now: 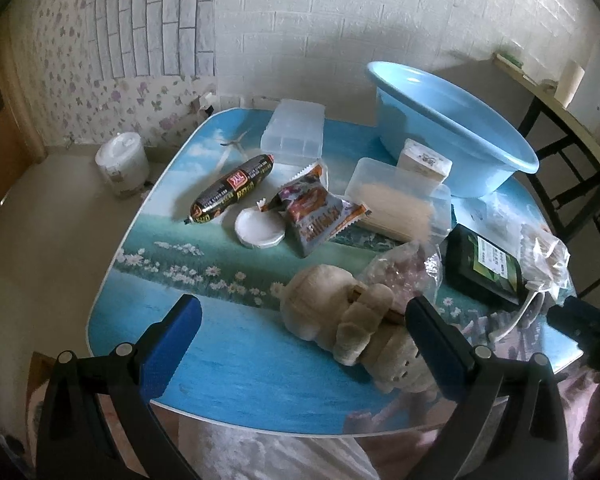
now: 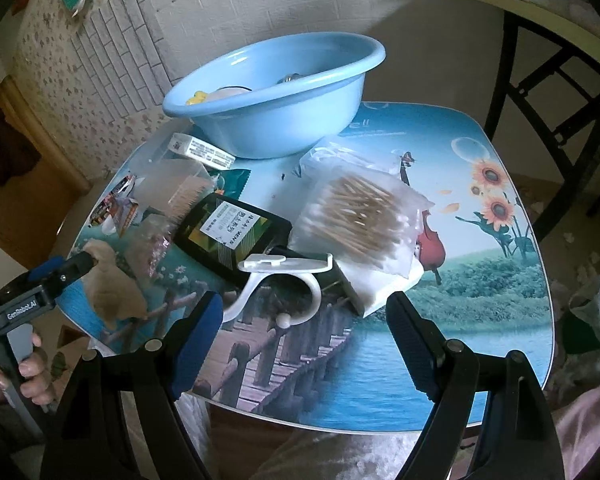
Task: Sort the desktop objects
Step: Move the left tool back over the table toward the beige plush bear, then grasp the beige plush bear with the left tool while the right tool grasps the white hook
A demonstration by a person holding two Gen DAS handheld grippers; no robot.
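**Both jaws wide over a crowded worktop**

The left gripper (image 1: pixel 300 336) has its jaws spread wide and released; nothing is clamped. A beige plush toy (image 1: pixel 340 320) lies on the worktop (image 1: pixel 236 376) between the blue pads, close against the right-hand pad, though the fisheye blur leaves it unclear whether that pad actually touches it. In the right wrist view this gripper (image 2: pixel 66 266) shows at the left edge, held by a hand (image 2: pixel 28 372), its tip over the toy (image 2: pixel 112 284).

The right gripper (image 2: pixel 304 344) is also released, jaws wide apart, gripping nothing. Just beyond the pads lies a white hook (image 2: pixel 276 280), its flat plate resting against a dark box (image 2: pixel 232 236) and its curved end free on the worktop (image 2: pixel 380 384).

Containers: the blue basin (image 2: pixel 276 92) stands at the far side (tilted, its near edge propped on a white carton (image 2: pixel 202 150)). Inside it a yellow item (image 2: pixel 196 98), a white round thing and something metallic show above the rim. A clear box of toothpicks (image 1: pixel 400 200) lies beside the carton (image 1: pixel 424 160); a second clear box (image 1: pixel 294 132) sits farther back, apparently empty. A bag of cotton swabs (image 2: pixel 360 220) lies right of the dark box.

Loose on the left half: a sausage (image 1: pixel 232 188), a round white lid (image 1: pixel 260 228) and a snack packet (image 1: pixel 320 212).
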